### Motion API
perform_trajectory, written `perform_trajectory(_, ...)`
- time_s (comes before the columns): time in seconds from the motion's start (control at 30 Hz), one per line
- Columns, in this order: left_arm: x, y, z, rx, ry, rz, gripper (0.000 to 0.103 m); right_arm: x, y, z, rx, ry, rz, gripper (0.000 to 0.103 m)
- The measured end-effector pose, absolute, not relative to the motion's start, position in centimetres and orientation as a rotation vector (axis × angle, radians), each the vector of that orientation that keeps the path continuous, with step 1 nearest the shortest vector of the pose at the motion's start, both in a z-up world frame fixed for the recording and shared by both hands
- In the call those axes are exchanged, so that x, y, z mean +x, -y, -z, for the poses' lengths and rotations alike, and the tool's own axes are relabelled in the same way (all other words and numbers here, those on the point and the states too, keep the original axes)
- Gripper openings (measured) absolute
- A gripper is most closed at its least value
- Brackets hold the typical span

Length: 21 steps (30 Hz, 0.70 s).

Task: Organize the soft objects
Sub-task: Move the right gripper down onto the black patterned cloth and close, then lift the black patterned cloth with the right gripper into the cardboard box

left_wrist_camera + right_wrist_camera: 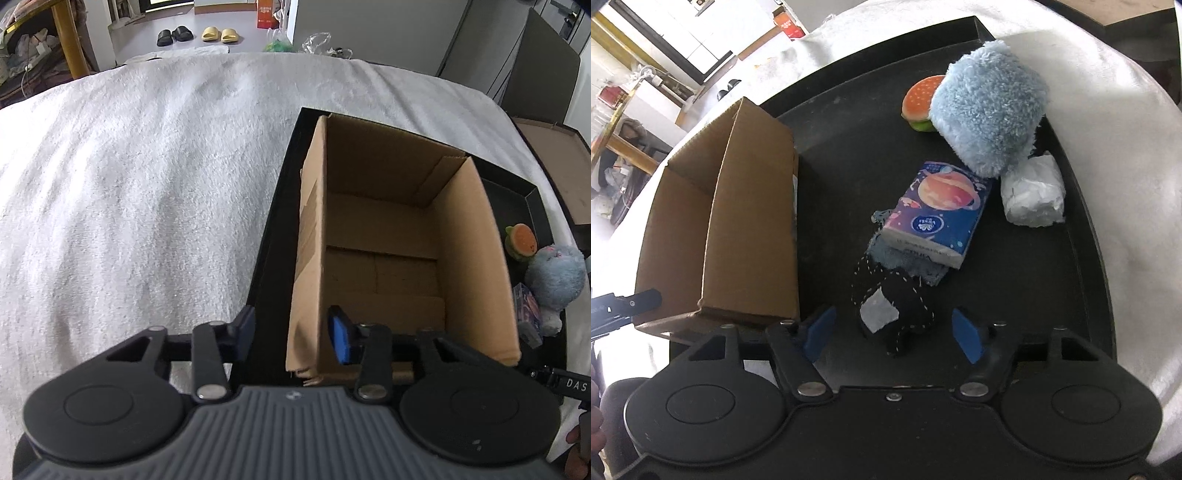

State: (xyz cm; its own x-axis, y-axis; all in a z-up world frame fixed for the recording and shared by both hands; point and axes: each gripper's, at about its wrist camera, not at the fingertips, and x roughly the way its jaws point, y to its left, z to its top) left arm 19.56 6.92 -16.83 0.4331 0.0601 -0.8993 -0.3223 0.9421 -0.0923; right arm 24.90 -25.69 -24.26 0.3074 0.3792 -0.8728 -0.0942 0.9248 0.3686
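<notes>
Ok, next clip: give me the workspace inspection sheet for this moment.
Surface: black tray on a white fleecy cover.
Job's things: open cardboard box, nothing seen inside; blue plush, burger toy, tissue pack on a grey cloth, black stitched toy, white wrapped bundle.
Clutter: nothing seen on the tray.
Grippers: left gripper open, straddling the box's near wall; right gripper open around the black stitched toy.
Cables: nothing seen.
Surroundings: slippers on the floor.
</notes>
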Motion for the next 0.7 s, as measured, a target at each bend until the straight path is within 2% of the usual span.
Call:
perform_trajectory(0.07, 19.9, -6.9, 17.2, -0.265, -1.102, -0.244, 0.031, 25.0, 25.6, 24.5, 0.256, -1.223, -0.319, 0.061)
perform_trajectory(0.27, 20.5, -7.2, 18.1, -0.277, -1.101, -0.224, 0.011, 25.3, 25.4, 25.1, 0.249, -1.233, -0.332, 0.056)
perform_trajectory(0.6, 20.8, -8.2, 18.1, -0.3, -1.088, -0.217, 0.012, 25.7, 26.6, 25.1, 0.309, -1.217, -0.328, 0.056)
perform_trajectory(0.7, 20.7, -8.2, 18.1, -0.303, -1.083, -0.215, 0.012, 26.0, 27.2, 25.2, 0.332, -1.219, -0.317, 0.052)
